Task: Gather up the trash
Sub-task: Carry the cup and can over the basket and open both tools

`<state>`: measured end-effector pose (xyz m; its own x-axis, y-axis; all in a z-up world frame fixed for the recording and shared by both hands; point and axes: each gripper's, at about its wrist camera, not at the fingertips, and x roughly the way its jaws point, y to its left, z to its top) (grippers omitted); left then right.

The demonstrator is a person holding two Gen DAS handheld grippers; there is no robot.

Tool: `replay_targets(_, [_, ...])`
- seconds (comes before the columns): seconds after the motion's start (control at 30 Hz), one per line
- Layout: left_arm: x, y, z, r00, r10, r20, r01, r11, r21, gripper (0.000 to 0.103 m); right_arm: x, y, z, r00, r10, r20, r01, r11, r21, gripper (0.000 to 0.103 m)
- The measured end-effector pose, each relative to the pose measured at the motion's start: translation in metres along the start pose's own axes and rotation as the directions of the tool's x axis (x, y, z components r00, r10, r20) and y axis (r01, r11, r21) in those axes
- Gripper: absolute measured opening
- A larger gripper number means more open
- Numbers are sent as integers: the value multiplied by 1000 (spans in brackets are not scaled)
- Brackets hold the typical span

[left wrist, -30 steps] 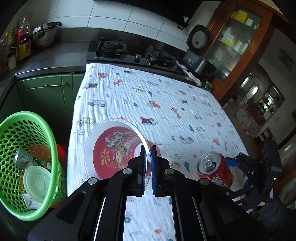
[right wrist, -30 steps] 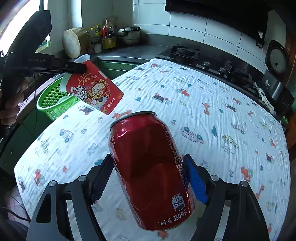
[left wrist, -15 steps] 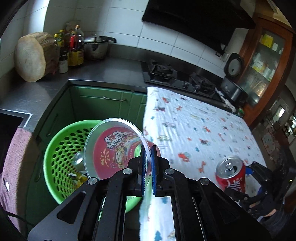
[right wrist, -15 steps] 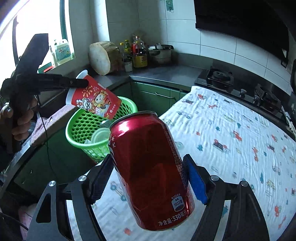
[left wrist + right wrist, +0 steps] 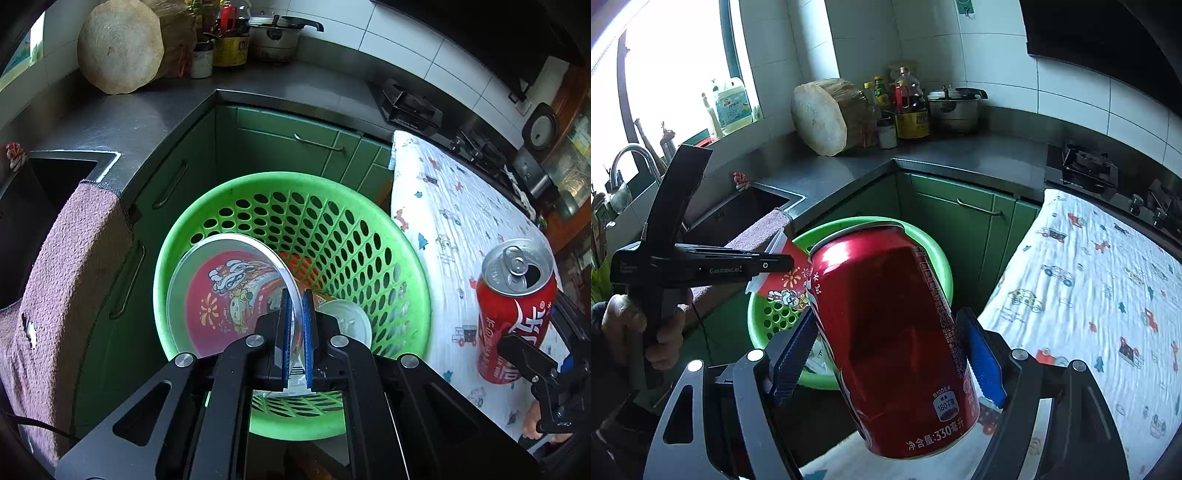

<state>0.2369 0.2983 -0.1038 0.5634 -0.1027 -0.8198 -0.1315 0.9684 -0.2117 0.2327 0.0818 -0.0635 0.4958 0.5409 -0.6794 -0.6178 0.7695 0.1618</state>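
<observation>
My left gripper is shut on the rim of a red printed paper cup and holds it over the open green basket. The cup also shows in the right wrist view, held by the left gripper above the basket. My right gripper is shut on a red soda can, tilted, above the table edge beside the basket. The can shows in the left wrist view at the right. A white lid lies in the basket.
The table with a printed cloth is right of the basket. Green cabinets stand behind it. A grey counter holds a wooden block, bottles and a pot. A sink with a towel is at the left.
Both grippers have swung left from over the table to the basket. The cup now hangs over the basket opening, and the can has come to the table's edge beside it.
</observation>
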Motion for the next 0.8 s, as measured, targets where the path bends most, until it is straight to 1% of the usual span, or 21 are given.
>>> replay_targets(0.07, [2, 2, -1, 1000, 5, -14, -5, 1000, 1, 8, 12, 5, 4, 1000, 2, -5, -2, 1000, -4, 74])
replay_targets(0.13, [3, 4, -2, 1000, -6, -19, 6, 1000, -4, 13, 21, 8, 7, 1000, 3, -14, -3, 1000, 4, 74])
replay_targets(0.17, [2, 4, -2, 1000, -6, -19, 6, 1000, -4, 20, 26, 9, 8, 1000, 2, -17, -2, 1000, 7, 74])
replay_targets(0.2, [1, 5, -2, 1000, -4, -16, 4, 1000, -4, 31, 31, 10, 9, 1000, 1, -20, -1, 1000, 10, 74])
replay_targets(0.27, [-2, 5, -2, 1000, -1, -2, 1, 1000, 1, 40, 40, 11, 11, 999, 1, -32, -1, 1000, 15, 74])
replay_targets(0.3, [-3, 5, -2, 1000, -3, -2, 3, 1000, 1, 46, 44, 12, 10, 999, -3, -37, 3, 1000, 14, 74])
replay_targets(0.33, [-5, 6, -2, 1000, -7, 1, 7, 1000, 1, 49, 47, 12, 11, 999, 0, -44, 1, 1000, 14, 74])
replay_targets(0.43, [-11, 6, 0, 1000, -11, 13, 11, 1000, 6, 52, 52, 16, 11, 999, -7, -51, 7, 1000, 6, 74])
replay_targets(0.5, [-15, 5, 0, 1000, -10, 23, 10, 1000, 9, 57, 55, 17, 11, 998, -3, -56, 4, 1000, 6, 74])
replay_targets(0.57, [-19, 5, 2, 999, -14, 30, 14, 1000, 10, 58, 56, 17, 12, 999, -4, -54, 4, 1000, 3, 74])
replay_targets(0.67, [-23, 6, 4, 999, -13, 41, 13, 1000, 4, 63, 56, 19, 12, 999, -2, -51, 2, 1000, 3, 75])
replay_targets(0.77, [-28, 7, 4, 999, -18, 51, 18, 1000, 3, 64, 56, 20, 13, 999, 0, -48, 1, 1000, 4, 75])
replay_targets(0.8, [-30, 8, 4, 998, -20, 54, 20, 1000, 2, 65, 55, 21, 13, 999, 3, -46, -3, 1000, 5, 78])
